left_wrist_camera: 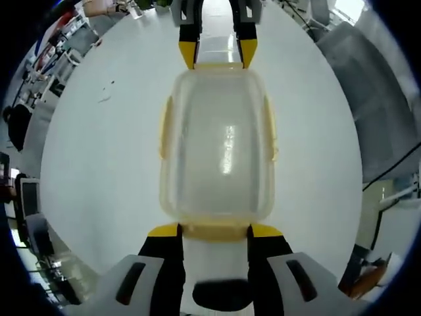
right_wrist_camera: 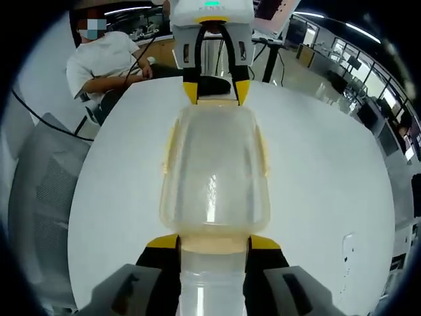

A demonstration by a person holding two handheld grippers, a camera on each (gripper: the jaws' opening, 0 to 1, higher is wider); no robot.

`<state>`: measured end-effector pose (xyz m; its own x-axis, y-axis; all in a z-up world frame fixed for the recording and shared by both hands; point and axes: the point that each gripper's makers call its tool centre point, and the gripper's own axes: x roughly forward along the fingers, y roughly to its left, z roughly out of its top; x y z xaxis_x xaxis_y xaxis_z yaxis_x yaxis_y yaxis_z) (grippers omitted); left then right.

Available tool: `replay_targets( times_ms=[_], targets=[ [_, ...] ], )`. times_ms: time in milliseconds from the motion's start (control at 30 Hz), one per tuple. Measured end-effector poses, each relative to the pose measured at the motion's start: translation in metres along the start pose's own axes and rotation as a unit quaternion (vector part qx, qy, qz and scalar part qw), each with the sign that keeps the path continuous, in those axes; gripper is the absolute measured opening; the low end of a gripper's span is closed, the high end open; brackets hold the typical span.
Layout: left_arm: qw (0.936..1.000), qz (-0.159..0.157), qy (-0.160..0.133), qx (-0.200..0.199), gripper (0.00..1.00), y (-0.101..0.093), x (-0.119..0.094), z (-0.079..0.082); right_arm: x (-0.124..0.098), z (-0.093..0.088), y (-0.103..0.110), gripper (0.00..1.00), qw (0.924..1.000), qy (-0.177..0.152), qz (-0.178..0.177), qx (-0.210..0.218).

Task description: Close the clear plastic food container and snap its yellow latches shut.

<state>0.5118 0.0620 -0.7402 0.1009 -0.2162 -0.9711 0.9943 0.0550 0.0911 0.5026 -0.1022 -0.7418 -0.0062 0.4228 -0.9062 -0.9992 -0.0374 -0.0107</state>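
Now the lid sits on the container [left_wrist_camera: 217,148], each end latch between the spread jaws of the left gripper [left_wrist_camera: 214,230] and right gripper [right_wrist_camera: 214,242], so next comes pressing them down.

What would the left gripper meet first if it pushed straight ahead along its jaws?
The clear container: its near yellow end latch lies right at the tips of the left gripper. Whether they already touch is unclear. The right gripper sits at the far end.

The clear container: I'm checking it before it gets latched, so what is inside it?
Through the lid, the clear container looks empty; glare and the white table show through. Both grippers sit at its ends.
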Motion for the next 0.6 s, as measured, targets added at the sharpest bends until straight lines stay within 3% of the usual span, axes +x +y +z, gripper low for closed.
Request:
replay_targets(
  times_ms=[300, 600],
  targets=[
    [0.9999, 0.011, -0.001, 0.01, 0.34, 0.004, -0.019, 0.027, -0.026, -0.011, -0.002, 0.34, 1.0, -0.003, -0.008, -0.003],
    [0.9998, 0.019, -0.009, 0.005, 0.34, 0.003, -0.023, 0.056, -0.05, -0.03, -0.002, 0.34, 0.9998, -0.003, -0.014, -0.012]
  ],
)
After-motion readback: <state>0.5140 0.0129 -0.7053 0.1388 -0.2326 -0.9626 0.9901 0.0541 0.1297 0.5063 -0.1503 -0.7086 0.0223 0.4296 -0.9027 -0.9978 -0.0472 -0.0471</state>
